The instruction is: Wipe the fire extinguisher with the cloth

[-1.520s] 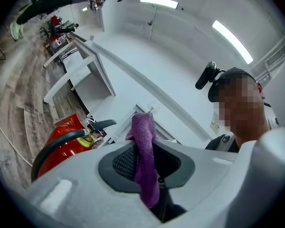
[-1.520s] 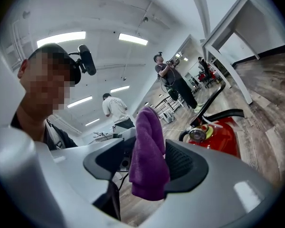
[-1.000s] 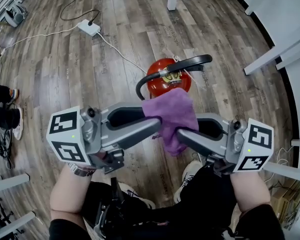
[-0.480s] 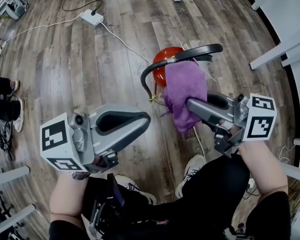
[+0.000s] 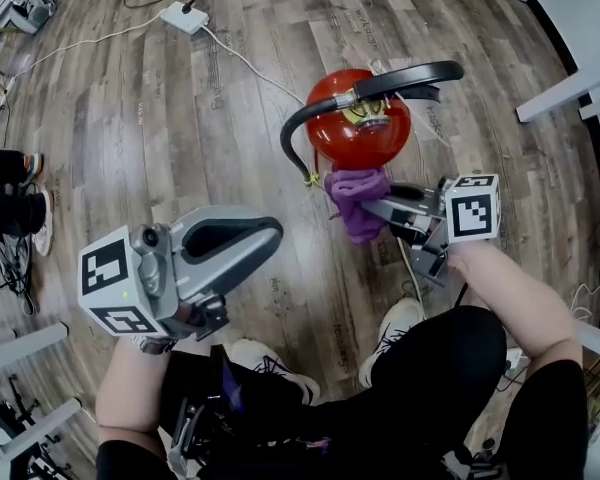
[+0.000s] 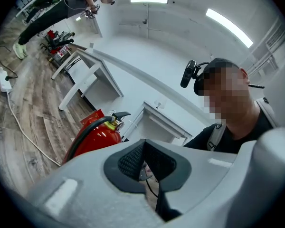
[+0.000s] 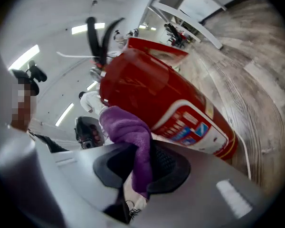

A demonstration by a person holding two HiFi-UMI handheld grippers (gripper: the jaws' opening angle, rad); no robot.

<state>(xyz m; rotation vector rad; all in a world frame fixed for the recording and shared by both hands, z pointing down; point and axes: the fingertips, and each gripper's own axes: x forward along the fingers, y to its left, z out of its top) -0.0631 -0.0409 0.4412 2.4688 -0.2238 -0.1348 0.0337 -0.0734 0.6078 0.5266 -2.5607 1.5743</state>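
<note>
Checked the head view first: spotted the right claw [image 5: 375,208] way lower than a second ago, clamped on the purple cloth [image 5: 355,188] and holding it right up against the near side of the red fire extinguisher [image 5: 358,128] standing on the wood floor [image 5: 180,118]. Also caught the left claw [image 5: 273,234] off the cloth, out to the side. Left gripper view: shut tight on nothing. Right gripper view: cloth pinched, bunched at the red cylinder. Guessing proper wiping starts now, one-handed.

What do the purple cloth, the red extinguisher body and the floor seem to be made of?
Purple cloth: soft, fuzzy fabric, maybe microfibre; it folds and bunches.
Red fire extinguisher body: probably painted metal, glossy, showing light reflections.
Brown plank floor: wood-look grain, matte; real wood or laminate cannot be told.
</note>
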